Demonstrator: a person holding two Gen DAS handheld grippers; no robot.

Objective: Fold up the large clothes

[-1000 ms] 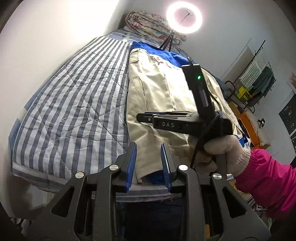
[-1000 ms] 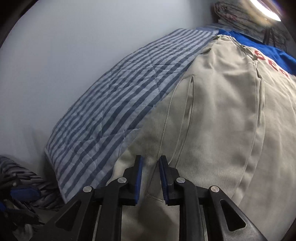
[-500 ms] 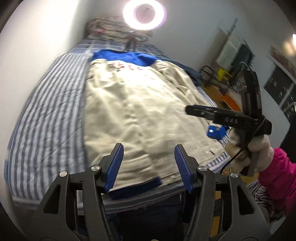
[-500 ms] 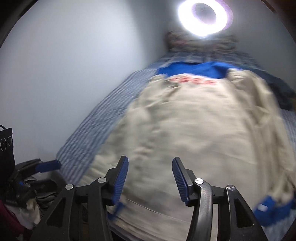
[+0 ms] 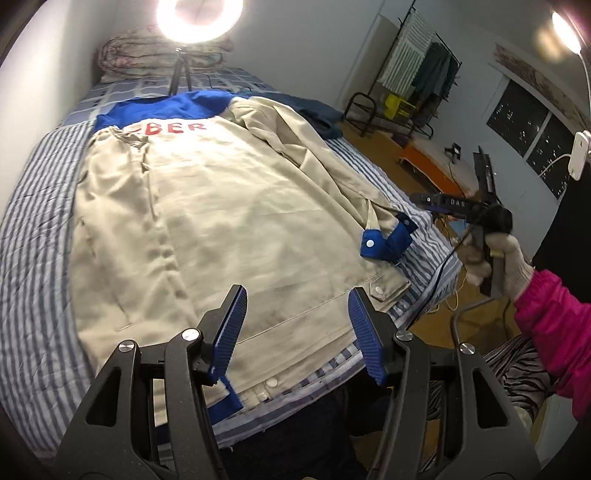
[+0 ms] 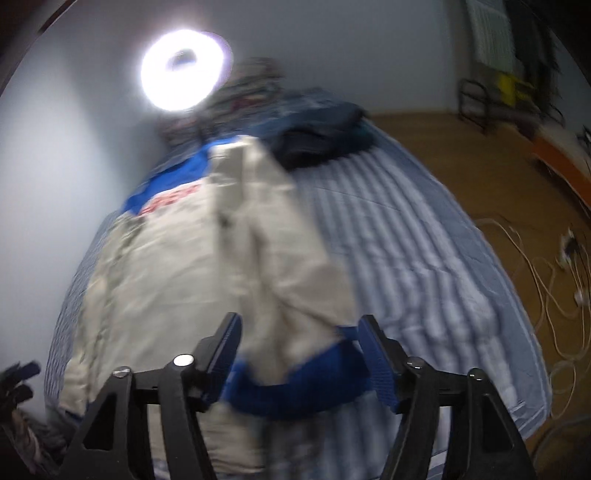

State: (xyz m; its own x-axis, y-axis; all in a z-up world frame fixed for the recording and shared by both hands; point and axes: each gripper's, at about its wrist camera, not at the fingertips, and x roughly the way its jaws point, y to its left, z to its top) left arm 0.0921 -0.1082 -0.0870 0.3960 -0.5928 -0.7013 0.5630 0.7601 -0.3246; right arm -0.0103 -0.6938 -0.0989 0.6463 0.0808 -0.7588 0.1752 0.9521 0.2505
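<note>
A large beige jacket (image 5: 221, 206) with a blue collar and red lettering lies flat on the striped bed (image 5: 33, 236). Its right sleeve runs down to a blue cuff (image 5: 388, 243) near the bed's right edge. My left gripper (image 5: 295, 328) hovers open above the jacket's hem, holding nothing. In the left wrist view my right gripper (image 5: 439, 205) is off the bed's right side, in a gloved hand with a pink sleeve. The right wrist view is blurred: my right gripper (image 6: 301, 354) looks down over the sleeve (image 6: 273, 258) and its blue cuff (image 6: 295, 387), its jaws opening with no grip on the cloth.
A ring light (image 5: 199, 14) on a tripod stands at the head of the bed by a rolled quilt (image 5: 140, 51). Dark folded clothes (image 6: 321, 136) lie at the far right of the bed. A drying rack (image 5: 417, 66), an orange bench (image 5: 432, 166) and floor cables (image 6: 535, 266) are to the right.
Both grippers went from nearly shut to open. The left swung from the jacket's left edge to its hem middle. The right swept from the left edge over to the right sleeve.
</note>
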